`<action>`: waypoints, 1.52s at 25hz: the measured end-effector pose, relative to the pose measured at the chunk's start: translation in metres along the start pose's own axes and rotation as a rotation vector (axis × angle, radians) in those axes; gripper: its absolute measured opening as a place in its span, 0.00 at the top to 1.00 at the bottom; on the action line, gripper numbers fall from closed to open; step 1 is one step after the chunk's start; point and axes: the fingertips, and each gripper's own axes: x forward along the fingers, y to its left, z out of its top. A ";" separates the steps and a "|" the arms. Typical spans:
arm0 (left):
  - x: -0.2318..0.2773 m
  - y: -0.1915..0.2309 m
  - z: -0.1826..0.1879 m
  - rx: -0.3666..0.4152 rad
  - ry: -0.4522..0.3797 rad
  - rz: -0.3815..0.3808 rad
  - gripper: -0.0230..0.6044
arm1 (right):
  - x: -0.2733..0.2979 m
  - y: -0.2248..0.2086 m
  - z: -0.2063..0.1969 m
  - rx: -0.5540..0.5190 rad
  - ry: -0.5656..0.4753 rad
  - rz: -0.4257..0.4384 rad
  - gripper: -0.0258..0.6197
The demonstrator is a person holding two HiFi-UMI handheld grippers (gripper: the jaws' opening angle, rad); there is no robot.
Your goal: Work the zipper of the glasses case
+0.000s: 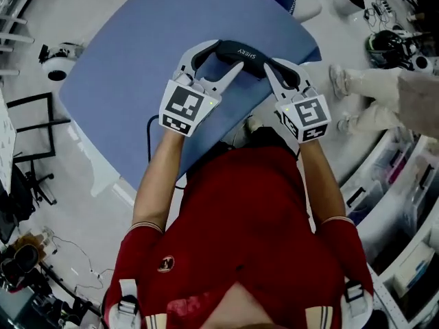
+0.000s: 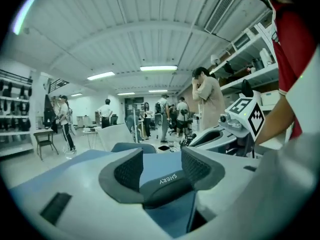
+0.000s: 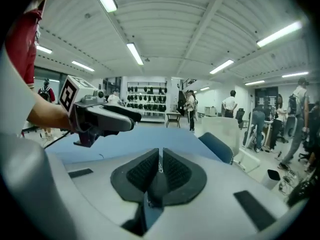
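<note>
Held up over the smooth blue table (image 1: 123, 67), the rounded black glasses case (image 1: 241, 52) sits clamped between the left gripper's (image 2: 161, 165) wide-spread ribbed pads (image 2: 127, 173), while the right gripper (image 3: 160, 159), almost closed, pinches its thin silvery zipper tab (image 3: 161, 165).

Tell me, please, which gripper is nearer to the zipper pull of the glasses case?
Right. The right gripper pinches the zipper pull between its shut jaws. The left gripper clamps the glasses case body at its other end, jaws wide.
</note>
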 end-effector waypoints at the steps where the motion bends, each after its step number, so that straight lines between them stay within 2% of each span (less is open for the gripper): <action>1: -0.002 -0.001 0.005 -0.023 -0.022 0.033 0.57 | -0.001 -0.001 0.008 -0.004 -0.035 0.026 0.93; 5: -0.001 -0.018 0.020 -0.099 -0.102 0.164 0.63 | -0.016 -0.010 0.029 -0.034 -0.159 0.148 0.95; 9: 0.004 -0.030 0.029 -0.135 -0.146 0.289 0.71 | -0.026 -0.023 0.047 -0.079 -0.258 0.256 0.96; 17: -0.018 -0.034 0.039 -0.129 -0.198 0.539 0.88 | -0.023 -0.021 0.066 -0.055 -0.364 0.440 0.96; 22: -0.027 -0.036 0.044 -0.127 -0.217 0.652 0.94 | -0.024 -0.016 0.068 -0.055 -0.398 0.520 0.96; 27: -0.037 -0.039 0.046 -0.143 -0.238 0.692 0.95 | -0.029 -0.009 0.073 -0.019 -0.418 0.535 0.96; 38: -0.051 -0.038 0.043 -0.162 -0.244 0.660 0.95 | -0.029 0.008 0.070 -0.031 -0.395 0.511 0.96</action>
